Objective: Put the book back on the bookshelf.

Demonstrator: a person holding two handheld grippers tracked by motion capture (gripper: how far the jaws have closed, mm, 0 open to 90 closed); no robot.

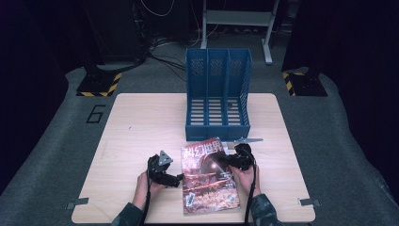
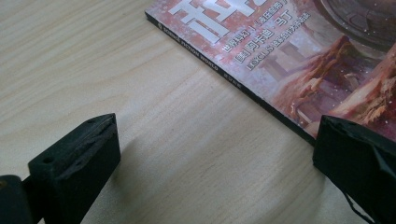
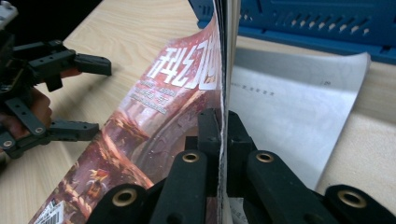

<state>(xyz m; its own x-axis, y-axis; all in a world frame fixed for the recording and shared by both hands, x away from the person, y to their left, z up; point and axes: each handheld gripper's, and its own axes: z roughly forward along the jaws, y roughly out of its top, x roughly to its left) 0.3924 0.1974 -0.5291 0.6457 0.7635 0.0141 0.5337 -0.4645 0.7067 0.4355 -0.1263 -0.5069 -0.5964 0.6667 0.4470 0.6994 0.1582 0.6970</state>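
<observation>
A magazine (image 1: 207,183) with a reddish cover lies near the table's front edge, its spine on the left. My right gripper (image 1: 230,160) is shut on its right edge. In the right gripper view the jaws (image 3: 223,126) pinch the cover (image 3: 154,116) and several pages, which stand up edge-on between them, while a pale grey page (image 3: 299,93) spreads out to the right. My left gripper (image 1: 178,175) is open beside the spine; its jaws (image 2: 217,140) straddle bare wood, and one tip rests at the edge of the magazine (image 2: 299,51). It also appears, open, as the far gripper (image 3: 99,98).
A blue three-slot file rack (image 1: 217,94) stands upright at the back middle of the wooden table (image 1: 141,122), just beyond the magazine; its base (image 3: 299,18) is close behind the lifted pages. Dark floor, cables and stand feet surround the table.
</observation>
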